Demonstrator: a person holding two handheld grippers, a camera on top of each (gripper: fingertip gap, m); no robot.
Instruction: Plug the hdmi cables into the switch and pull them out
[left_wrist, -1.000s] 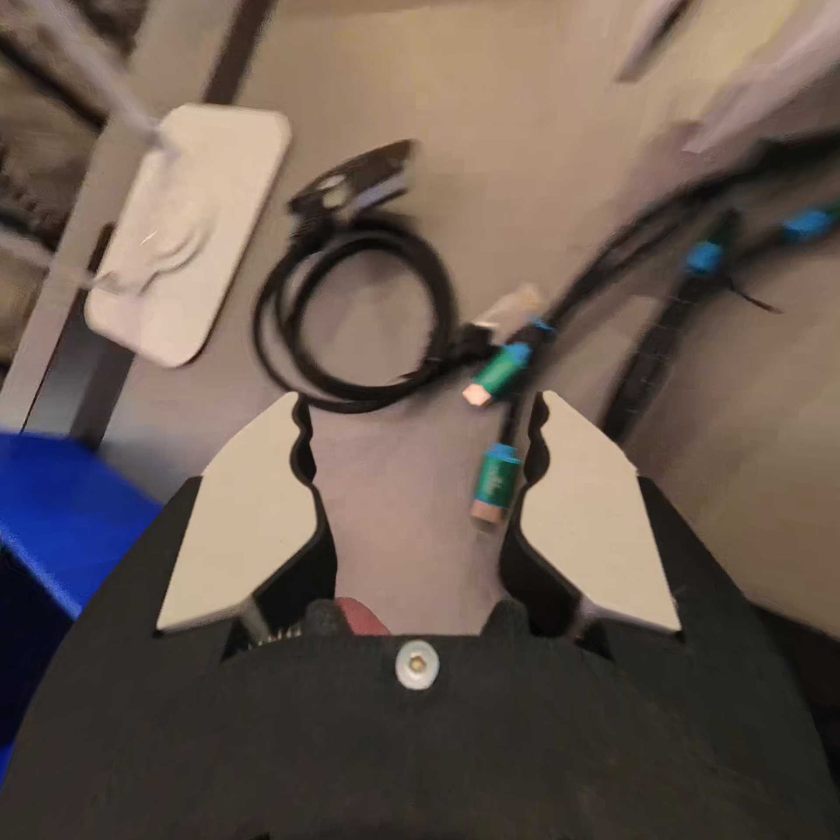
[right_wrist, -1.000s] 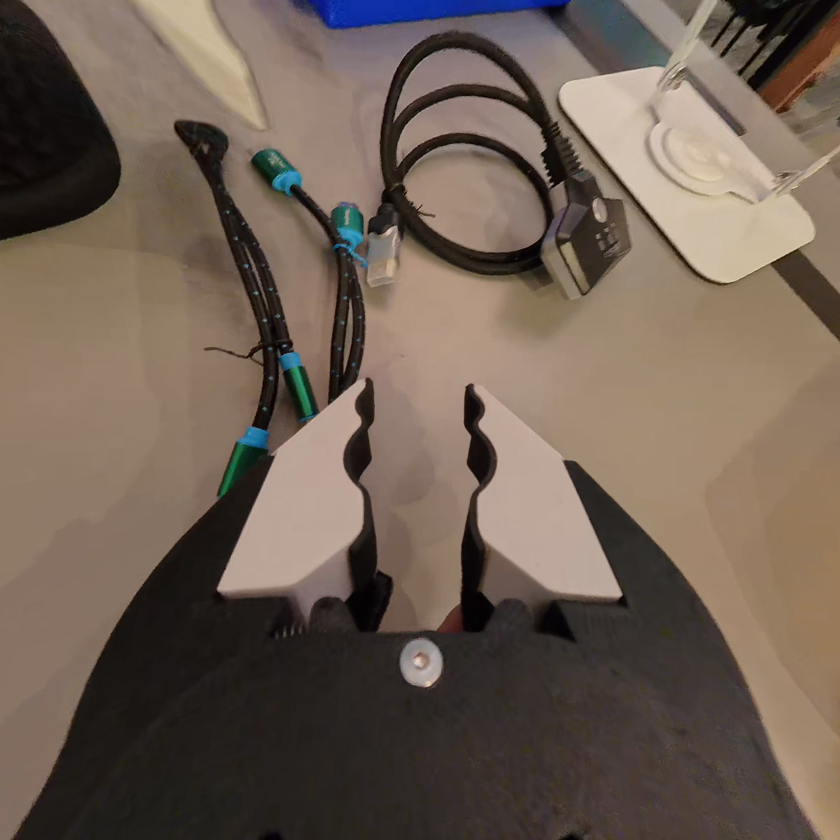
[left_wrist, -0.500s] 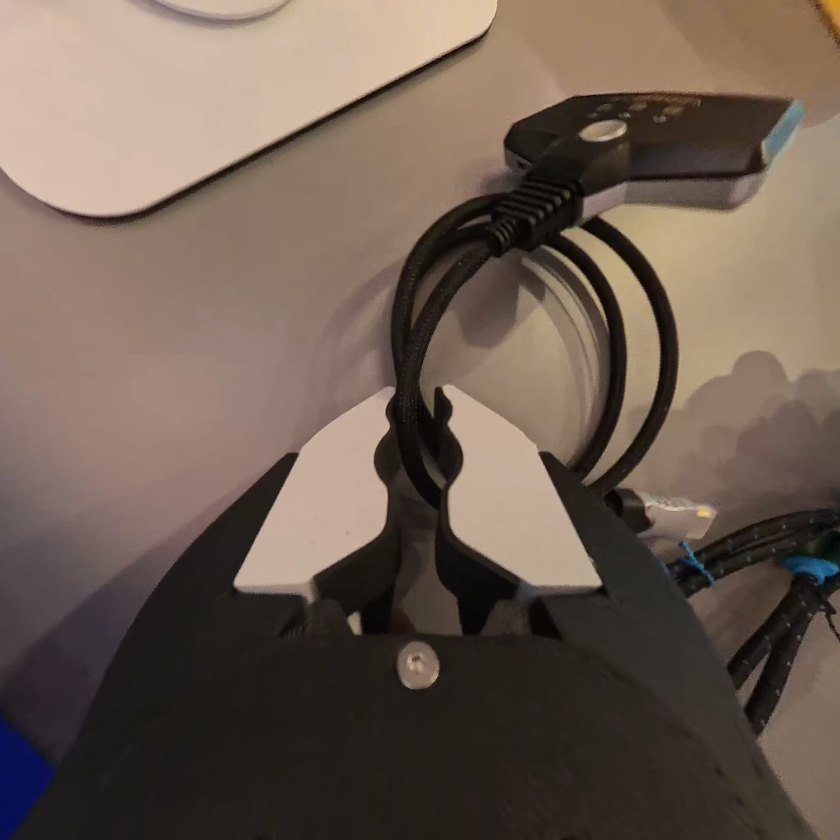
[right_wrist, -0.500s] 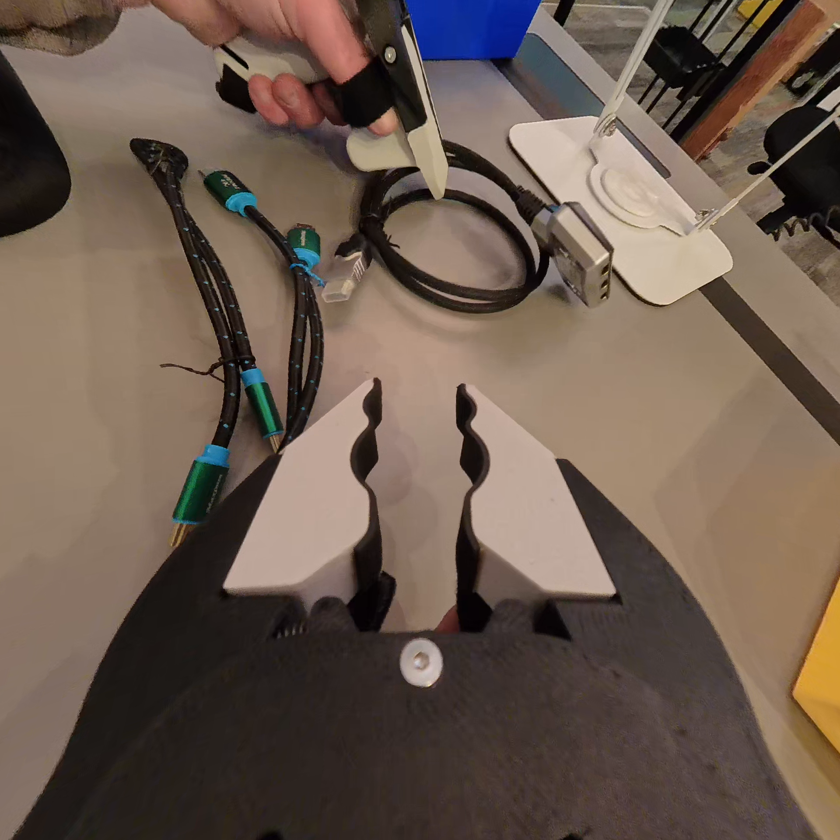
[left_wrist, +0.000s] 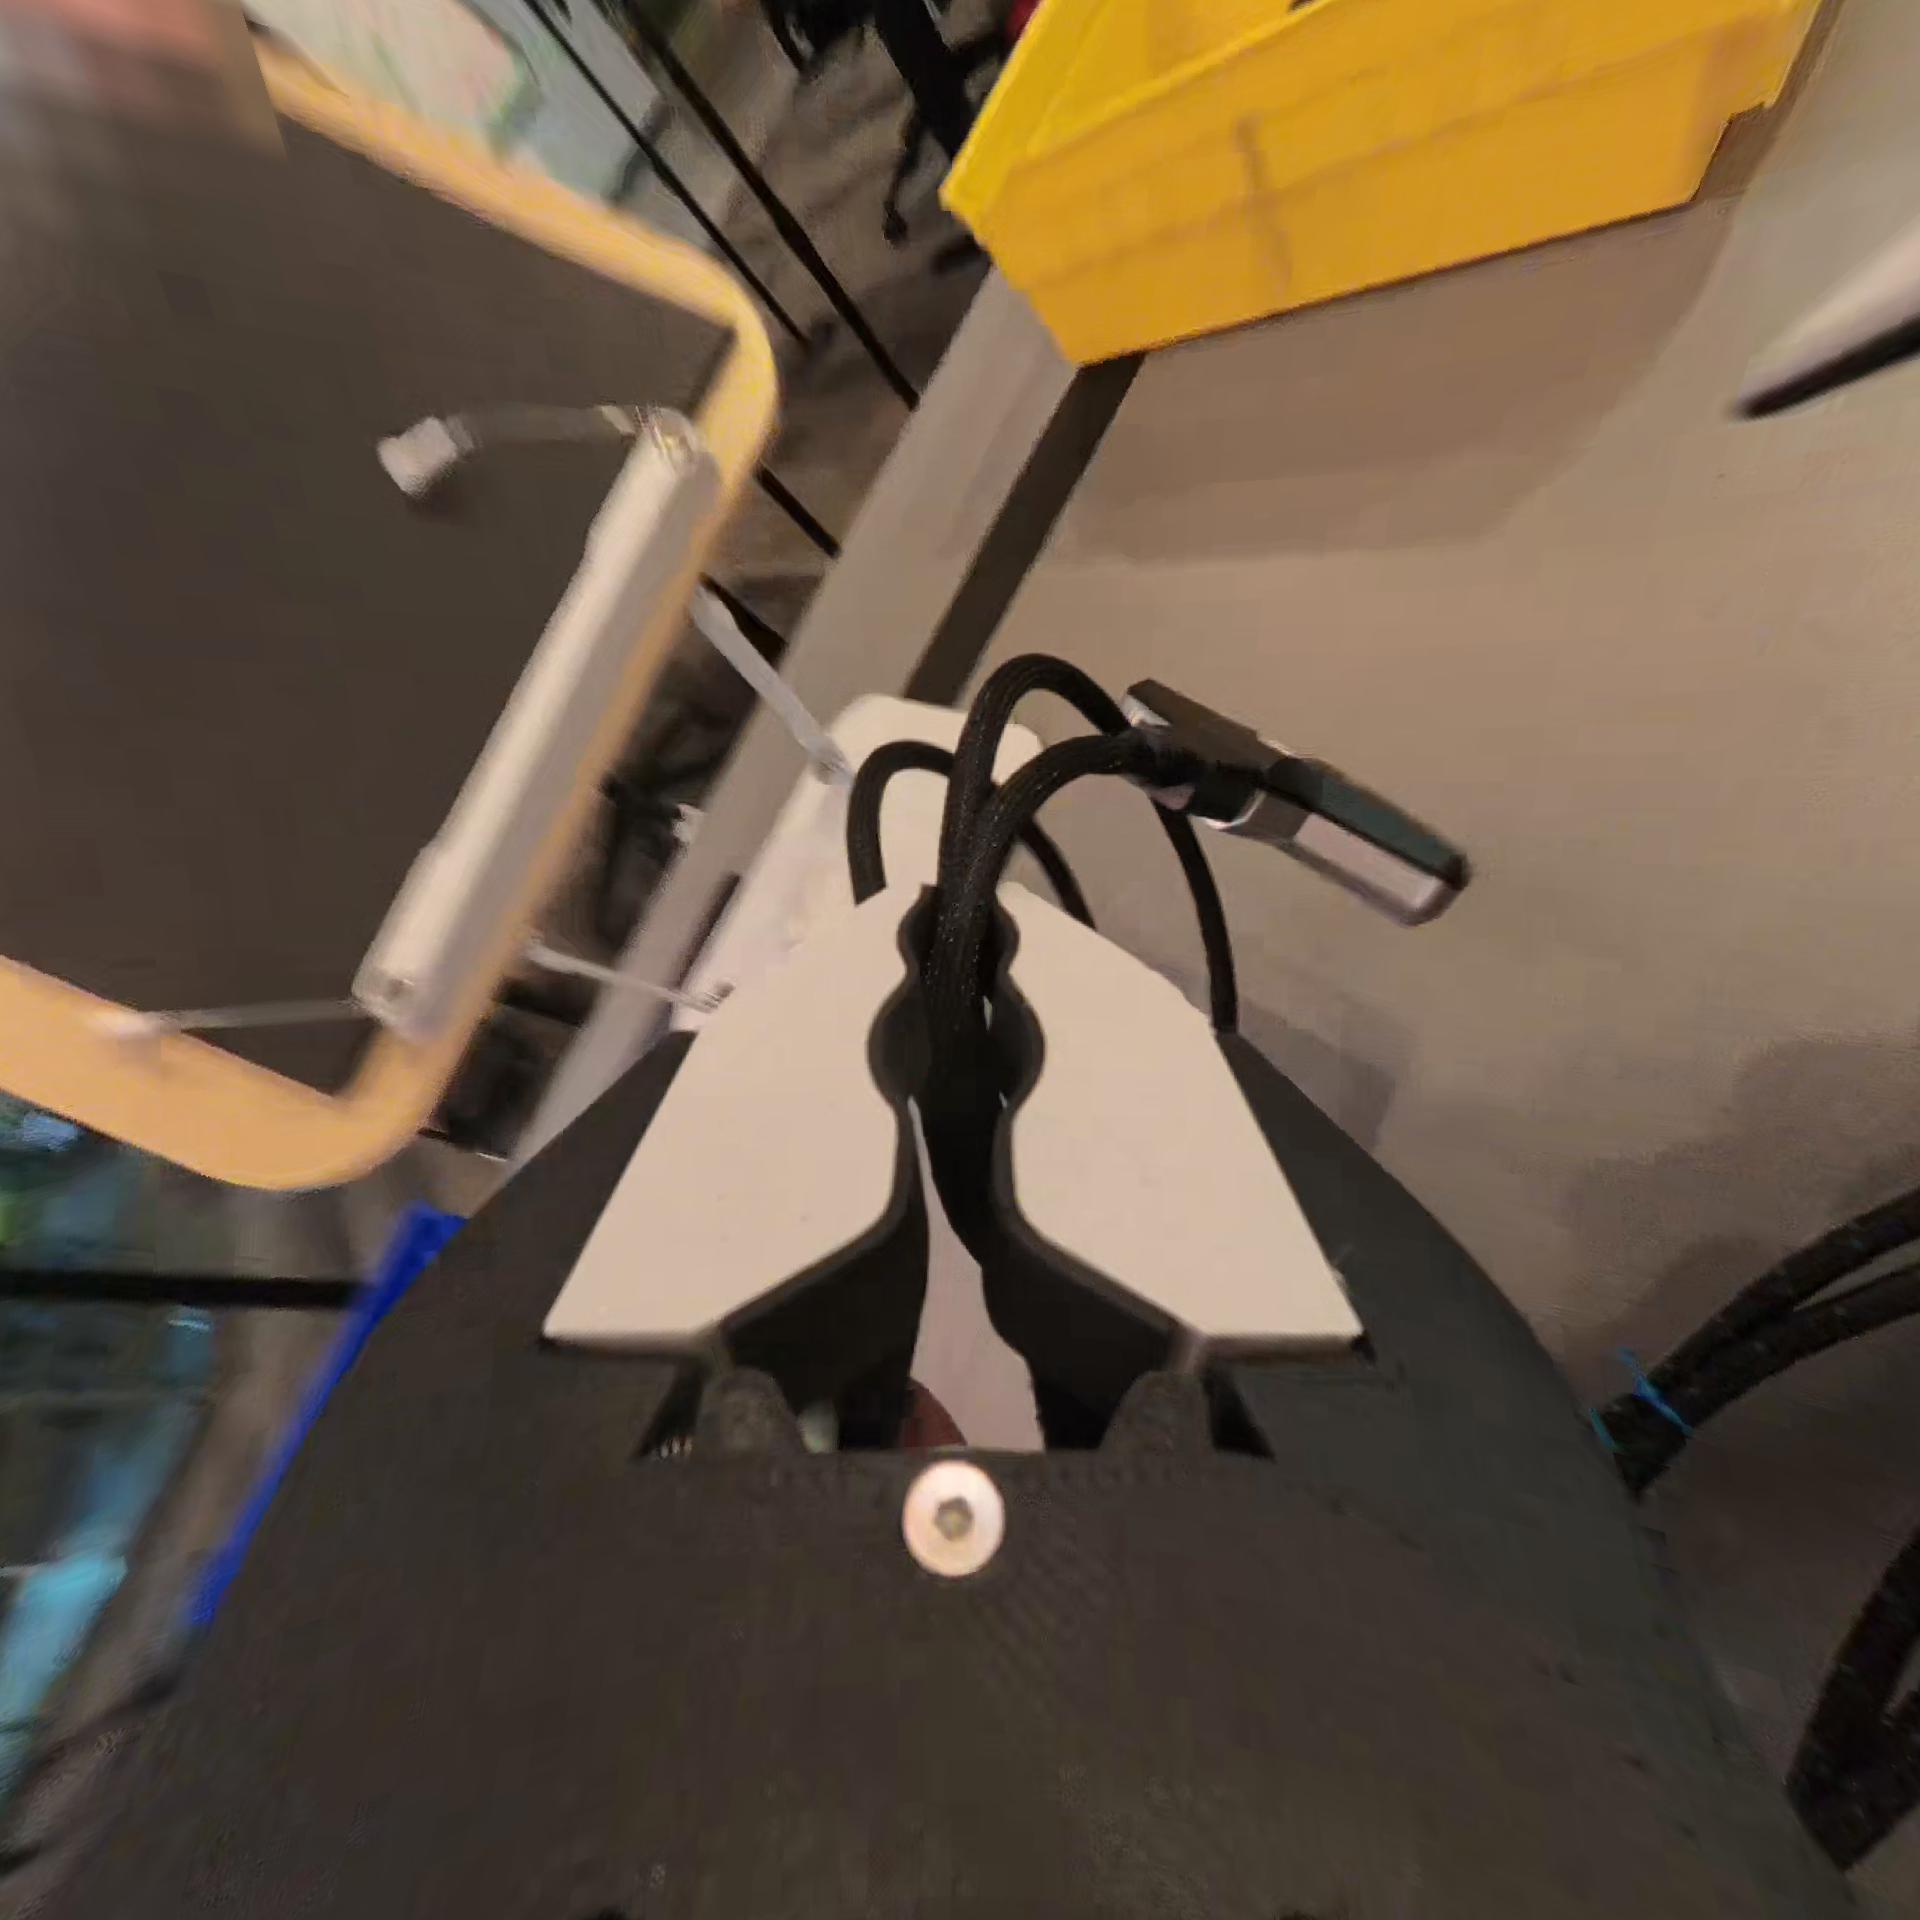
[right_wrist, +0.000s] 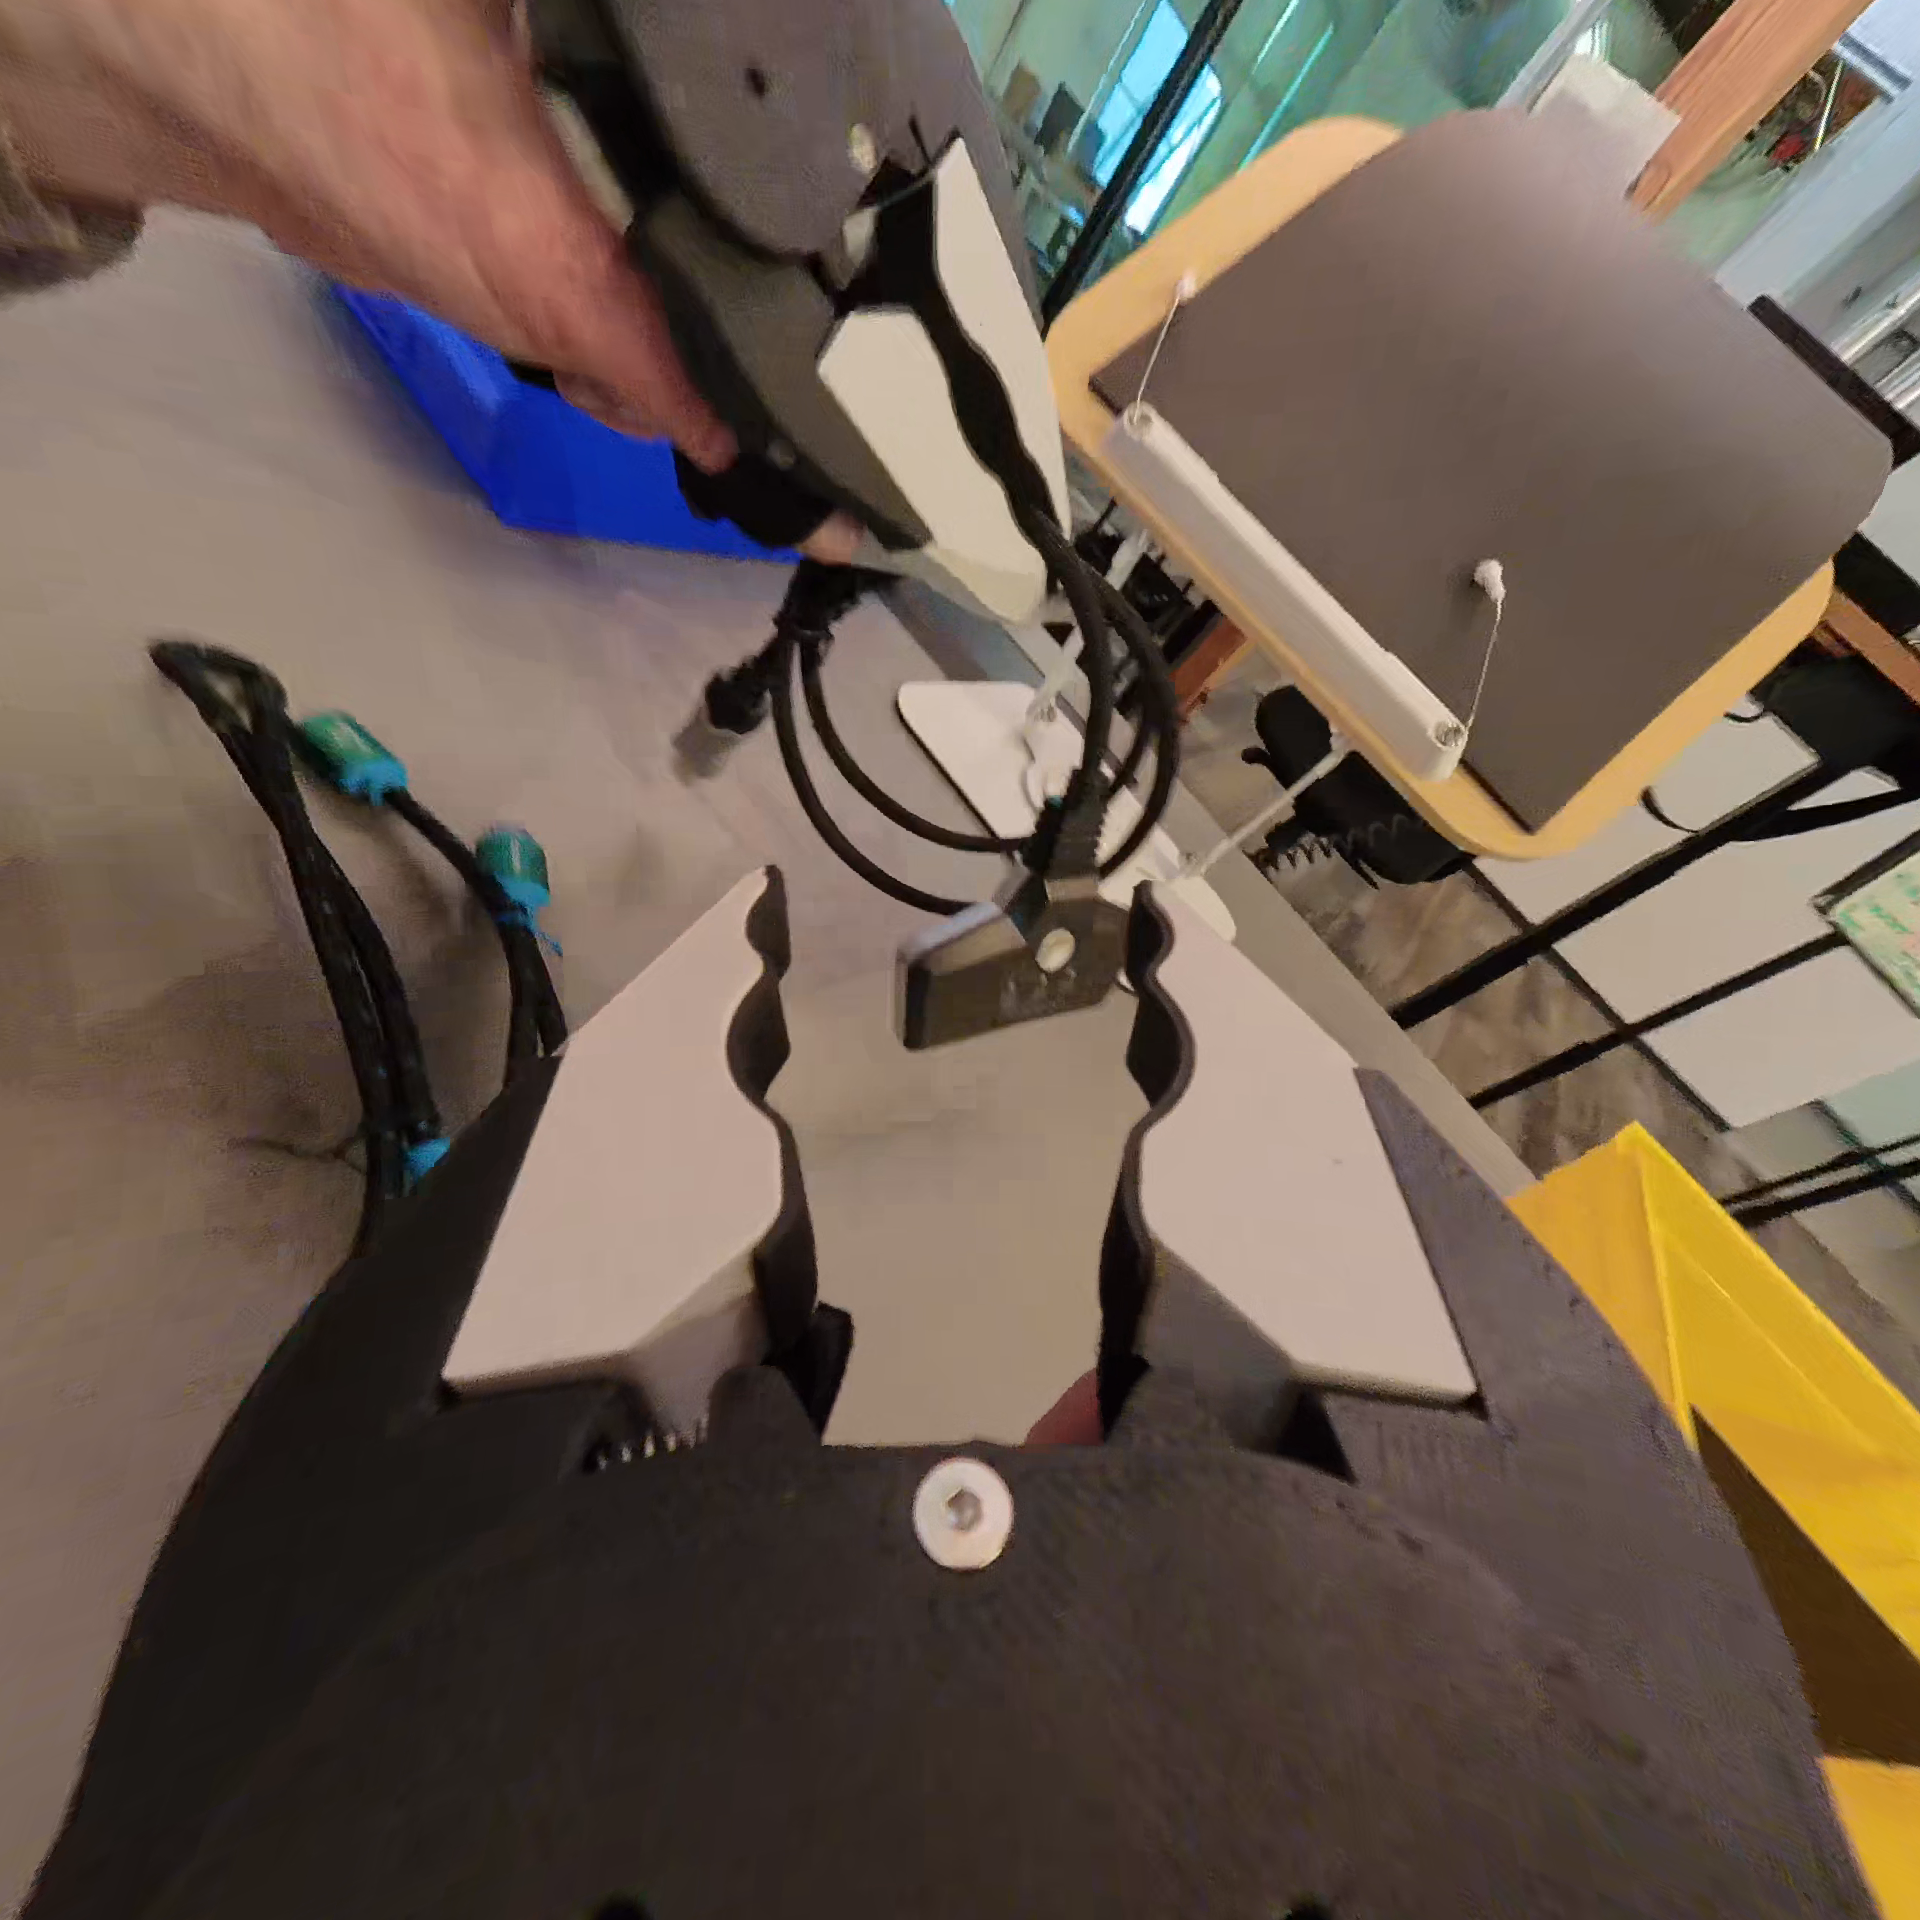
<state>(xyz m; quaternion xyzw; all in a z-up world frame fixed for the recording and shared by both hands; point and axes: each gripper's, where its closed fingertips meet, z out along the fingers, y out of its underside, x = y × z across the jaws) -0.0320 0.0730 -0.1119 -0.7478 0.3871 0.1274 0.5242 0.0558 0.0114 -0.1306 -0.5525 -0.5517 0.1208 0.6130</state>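
The left gripper (left_wrist: 961, 940), clamped on the switch's black cord (left_wrist: 966, 831), has lifted the HDMI switch (right_wrist: 1003, 982) off the surface toward the open fingers (right_wrist: 665, 1122) of the right gripper (right_wrist: 956, 904), ready for plugging.

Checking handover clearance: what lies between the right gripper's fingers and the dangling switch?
Nothing. In the right wrist view the switch hangs from its cable, held by the left gripper, just beyond the open right gripper; only bare table shows between.

yellow bin (right_wrist: 1766, 1340) sat at table's (right_wrist: 208, 1039) right edge | blue bin (right_wrist: 520, 447) was at far left | white stand base (right_wrist: 966, 738) rested by far edge | chair (right_wrist: 1507, 416), dark seat, tan rim, stood beyond table
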